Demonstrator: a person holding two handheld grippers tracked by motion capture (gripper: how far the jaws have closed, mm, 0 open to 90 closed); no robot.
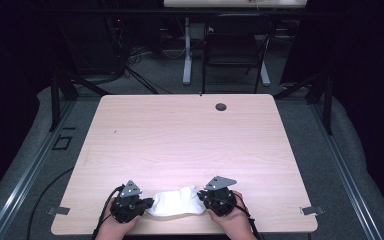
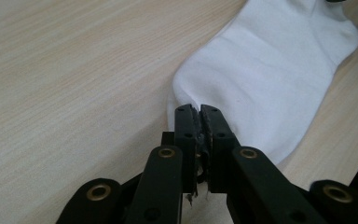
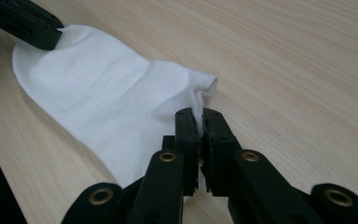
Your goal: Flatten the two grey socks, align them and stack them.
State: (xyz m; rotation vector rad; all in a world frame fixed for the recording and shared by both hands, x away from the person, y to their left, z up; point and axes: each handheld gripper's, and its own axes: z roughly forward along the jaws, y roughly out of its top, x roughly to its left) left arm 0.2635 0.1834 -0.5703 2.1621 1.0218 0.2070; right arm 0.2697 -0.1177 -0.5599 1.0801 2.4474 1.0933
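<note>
Both grippers pinch a sock's ends

Left gripper point(image 1: 147, 203) fingers point(image 2: 186, 135) nip its nine-o'clock end, right gripper point(image 1: 201, 199) its three-o'clock end; the sock point(image 1: 175, 202) lies lengthwise between them at the worktop's point(image 1: 190, 135) six-o'clock edge, equally near both hands.

A pale wooden counter point(image 1: 190, 135) stood on grey floor point(image 1: 330, 150). A round dark grommet point(image 1: 221, 106) sat near its far edge. Beyond it stood a black chair point(image 1: 235, 47).
</note>
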